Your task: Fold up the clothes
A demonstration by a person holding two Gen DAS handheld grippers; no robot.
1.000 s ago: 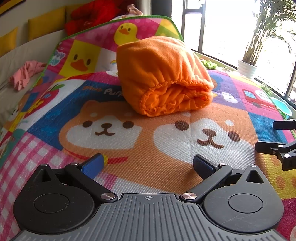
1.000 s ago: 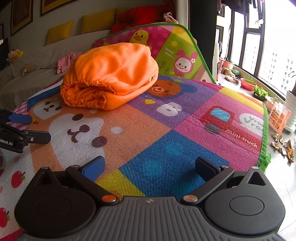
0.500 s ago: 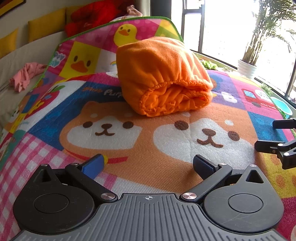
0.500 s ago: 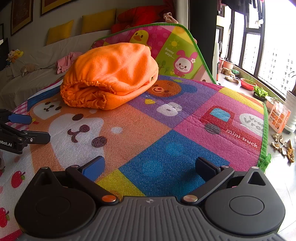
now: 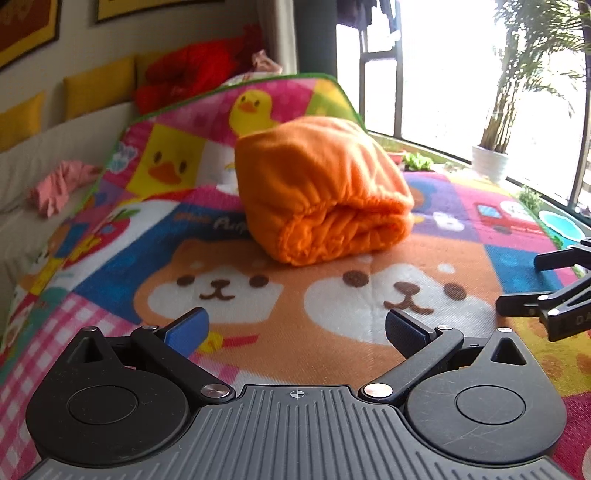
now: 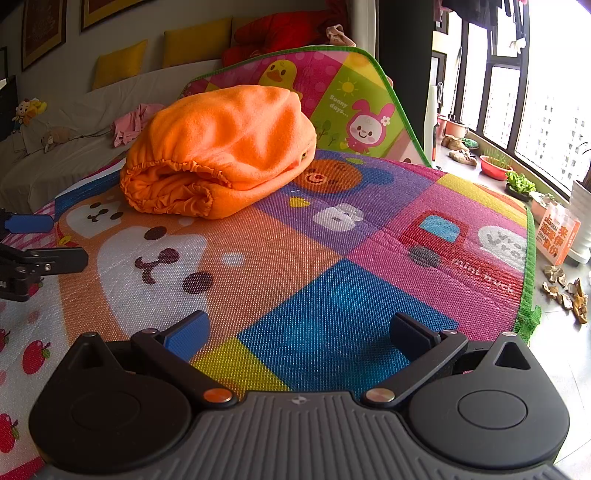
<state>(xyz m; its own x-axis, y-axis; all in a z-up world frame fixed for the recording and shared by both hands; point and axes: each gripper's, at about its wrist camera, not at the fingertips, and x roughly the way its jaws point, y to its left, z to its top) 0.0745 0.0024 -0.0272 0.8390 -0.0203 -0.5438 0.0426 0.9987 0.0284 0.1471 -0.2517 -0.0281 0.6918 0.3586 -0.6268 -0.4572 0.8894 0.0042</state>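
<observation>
**On the play mat: orange bundle folded, both grippers empty**

On the bright play mat (image 5: 110,266) sits an orange garment (image 5: 321,192), folded over into a thick bundle, with its gathered elastic hem facing the two cameras. It lies past the two cartoon dog faces printed on the mat and in front of the mat's raised far end, where a yellow duck is printed.

The left gripper (image 5: 295,328) hovers low over the mat, near the dog faces, with its blue-padded fingers spread wide and nothing between them. It is well apart from the bundle. The right gripper (image 6: 299,332) sits over the blue and yellow squares of the mat, fingers likewise spread wide and empty, also clear of the bundle. Each gripper shows at the edge of the other's view, off to the side of the bundle: the right one (image 5: 554,291) in the left wrist view, the left one (image 6: 33,254) in the right wrist view.

Behind the mat, a sofa (image 6: 74,158) carries yellow cushions (image 6: 118,62), a crumpled pink garment (image 6: 133,122) and a red heap (image 6: 280,29). A potted plant (image 5: 491,162) stands by the window.
</observation>
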